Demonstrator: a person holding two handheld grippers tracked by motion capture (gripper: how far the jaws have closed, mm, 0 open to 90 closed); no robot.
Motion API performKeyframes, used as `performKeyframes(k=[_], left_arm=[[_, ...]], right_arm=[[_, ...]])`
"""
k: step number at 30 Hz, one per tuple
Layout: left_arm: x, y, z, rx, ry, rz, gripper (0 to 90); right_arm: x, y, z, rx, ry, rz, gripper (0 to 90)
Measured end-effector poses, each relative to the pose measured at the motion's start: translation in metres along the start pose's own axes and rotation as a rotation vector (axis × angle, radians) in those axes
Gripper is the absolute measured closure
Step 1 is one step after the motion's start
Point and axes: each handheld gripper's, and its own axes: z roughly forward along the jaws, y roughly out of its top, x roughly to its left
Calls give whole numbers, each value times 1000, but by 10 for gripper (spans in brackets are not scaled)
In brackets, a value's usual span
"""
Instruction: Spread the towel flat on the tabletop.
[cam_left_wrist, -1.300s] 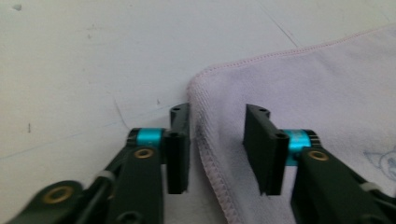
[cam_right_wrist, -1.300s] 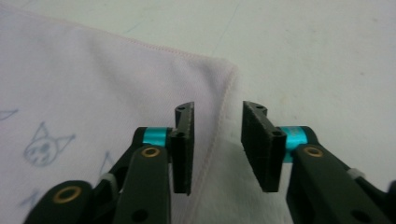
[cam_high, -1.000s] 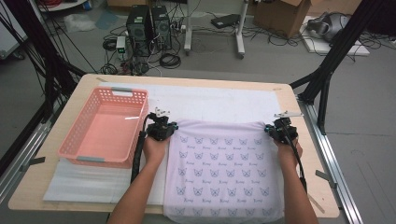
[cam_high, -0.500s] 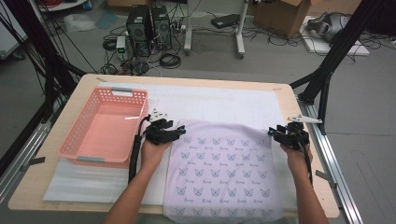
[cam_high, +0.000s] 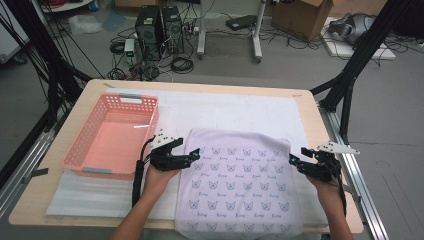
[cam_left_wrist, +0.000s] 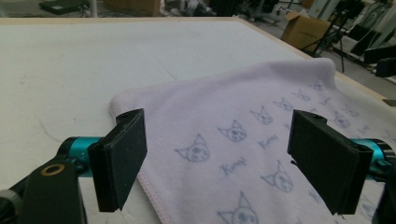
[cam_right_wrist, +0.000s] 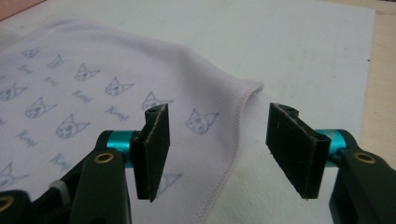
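A lilac towel (cam_high: 240, 185) printed with small cat faces lies spread flat on the white mat. My left gripper (cam_high: 193, 154) hovers at the towel's left edge near its far left corner. Its jaws have just been opening and stand wide apart in the left gripper view (cam_left_wrist: 217, 158), with the towel (cam_left_wrist: 243, 107) lying below them untouched. My right gripper (cam_high: 295, 160) is at the towel's right edge near the far right corner. Its jaws (cam_right_wrist: 217, 149) have also just been opening and stand apart above the towel's hem (cam_right_wrist: 93, 70), gripping nothing.
A pink plastic basket (cam_high: 112, 140) stands on the left of the table, close beside my left hand. The white mat (cam_high: 240, 112) covers most of the wooden table (cam_high: 310, 107). Black frame struts, cables and computer cases stand beyond the far edge.
Both grippers have opened and let go of the towel's far corners. They have drawn back toward the person, the right one also outward. The towel now lies flat.
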Motion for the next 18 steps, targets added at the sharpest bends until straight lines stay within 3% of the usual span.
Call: performKeyframes(k=[1, 4, 7, 13, 18], left_arm=[[0, 0, 0, 17, 0, 14, 206], [2, -1, -2, 14, -12, -27, 206], [2, 0, -3, 10, -28, -38, 207], [1, 0, -4, 12, -10, -18, 210], [-1, 0, -5, 7, -2, -13, 213]], right_arm=[[2, -2, 0, -4, 2, -2, 371], [2, -8, -1, 10, 5, -4, 329], [2, -11, -4, 40, -27, -22, 324], [-4, -13, -12, -5, -22, 25, 326], [-2, -14, -11, 1, -6, 19, 354]])
